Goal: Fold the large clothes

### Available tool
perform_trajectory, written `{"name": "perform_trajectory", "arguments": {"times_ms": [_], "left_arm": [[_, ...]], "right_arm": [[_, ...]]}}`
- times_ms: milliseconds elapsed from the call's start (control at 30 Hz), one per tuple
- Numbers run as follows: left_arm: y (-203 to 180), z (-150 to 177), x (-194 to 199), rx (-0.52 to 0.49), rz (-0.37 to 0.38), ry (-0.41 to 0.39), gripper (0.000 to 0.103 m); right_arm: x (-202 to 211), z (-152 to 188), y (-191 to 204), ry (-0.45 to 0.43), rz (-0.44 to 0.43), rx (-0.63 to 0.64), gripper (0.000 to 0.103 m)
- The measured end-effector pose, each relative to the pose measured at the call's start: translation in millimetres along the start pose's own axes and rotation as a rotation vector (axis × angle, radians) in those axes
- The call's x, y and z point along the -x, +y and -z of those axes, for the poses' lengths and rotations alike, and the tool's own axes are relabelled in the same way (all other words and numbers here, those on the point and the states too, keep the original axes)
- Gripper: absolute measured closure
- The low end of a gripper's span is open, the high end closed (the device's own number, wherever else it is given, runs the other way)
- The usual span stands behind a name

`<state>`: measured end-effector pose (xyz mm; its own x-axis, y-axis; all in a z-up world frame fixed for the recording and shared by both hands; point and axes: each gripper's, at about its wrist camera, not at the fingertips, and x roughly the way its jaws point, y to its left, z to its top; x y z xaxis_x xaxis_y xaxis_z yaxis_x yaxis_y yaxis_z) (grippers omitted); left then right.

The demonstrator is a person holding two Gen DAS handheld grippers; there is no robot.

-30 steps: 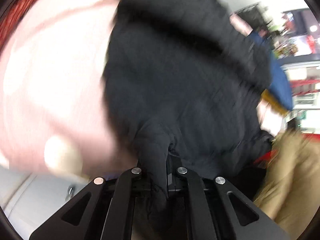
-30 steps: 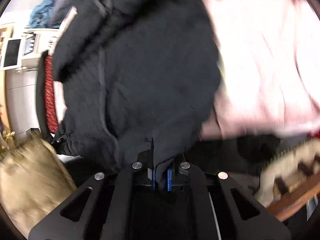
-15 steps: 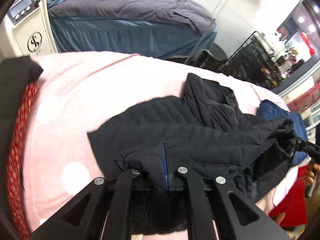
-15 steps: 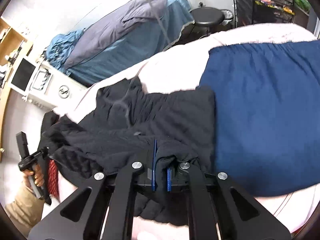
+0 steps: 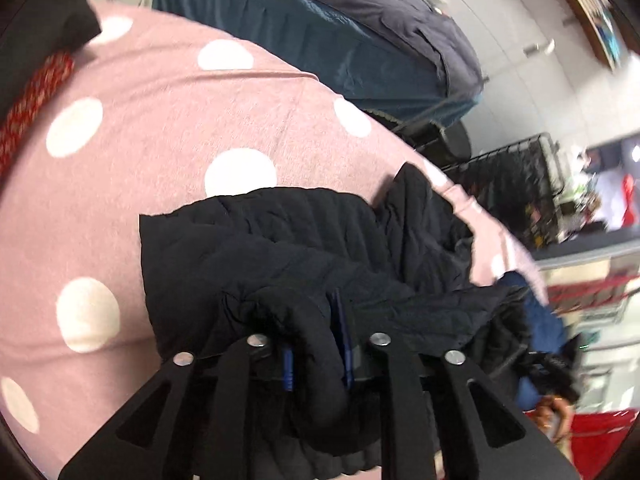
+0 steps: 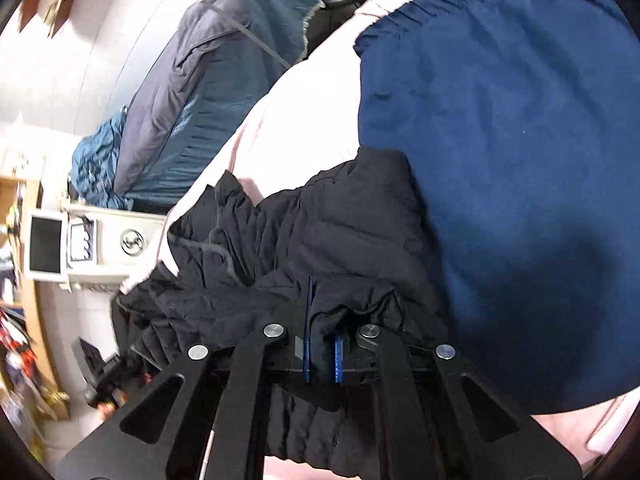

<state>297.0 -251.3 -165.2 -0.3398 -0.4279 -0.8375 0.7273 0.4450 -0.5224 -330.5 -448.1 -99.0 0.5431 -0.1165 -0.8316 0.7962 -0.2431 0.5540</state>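
Observation:
A black quilted jacket (image 5: 288, 248) lies bunched on a pink bedcover with white dots (image 5: 160, 128). My left gripper (image 5: 316, 344) is shut on a thick fold of the jacket at its near left edge. In the right wrist view the same jacket (image 6: 320, 232) stretches left from my right gripper (image 6: 322, 344), which is shut on a fold at its near right edge. The jacket sags between the two grippers and part of it hangs below them.
A dark blue garment (image 6: 500, 160) lies flat on the bed right of the jacket, also in the left wrist view (image 5: 536, 312). A second bed with blue-grey covers (image 5: 320, 28) stands behind. A white machine with a screen (image 6: 80, 248) and a black rack (image 5: 512, 184) flank the bed.
Both grippers swung the jacket down from a hanging spread onto the pink bed, then moved lower and closer to it. Both stay clamped on the jacket.

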Motion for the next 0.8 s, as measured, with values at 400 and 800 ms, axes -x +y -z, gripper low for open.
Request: {"name": "perform_trajectory", "arguments": {"times_ms": [400,800], "left_arm": [[15.0,9.1,61.2,0.008,-0.088,-0.167,0.02],[-82.3,118.5,29.4,-0.329,-0.356,-0.203,0.013]], "right_arm": [[-31.2,-25.1,-29.7,0.053,-0.123,-0.27,0.094],[38.4,0.5,-10.3,-0.102,-0.21,-0.255,0.021]]}}
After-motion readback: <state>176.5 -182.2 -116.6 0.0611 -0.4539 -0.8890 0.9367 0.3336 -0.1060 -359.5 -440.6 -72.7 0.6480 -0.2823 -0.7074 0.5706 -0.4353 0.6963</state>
